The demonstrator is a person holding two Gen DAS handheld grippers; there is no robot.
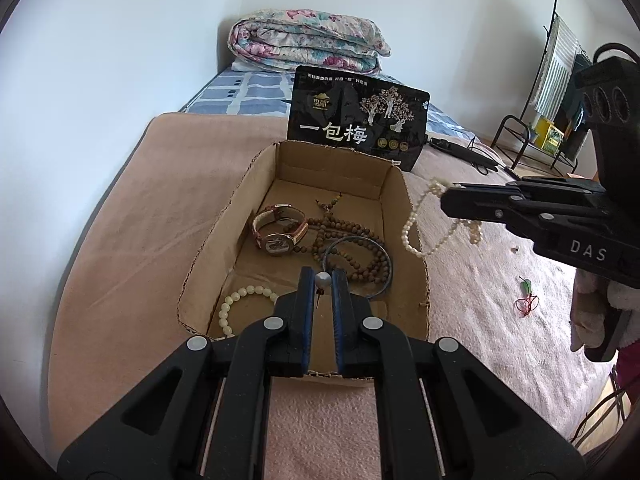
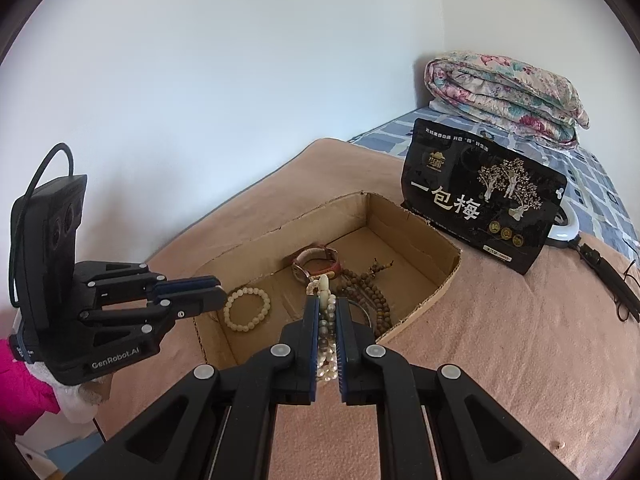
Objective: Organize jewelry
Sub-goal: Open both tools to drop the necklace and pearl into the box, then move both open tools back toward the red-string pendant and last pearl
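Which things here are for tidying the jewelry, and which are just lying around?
For the job: open brown cardboard box; white pearl necklace in right tool; small grey bead pin in left tool; cream bead bracelet; brown wooden bead string; pink-strapped watch.

Lying about: black snack bag; folded floral quilt.

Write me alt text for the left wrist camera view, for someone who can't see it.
The left gripper pinches a small silver bead above an open cardboard box on a pink blanket. The box holds a wristwatch, wooden prayer beads, a dark bangle and a pale bead bracelet. The right gripper dangles a pearl necklace beside the box.
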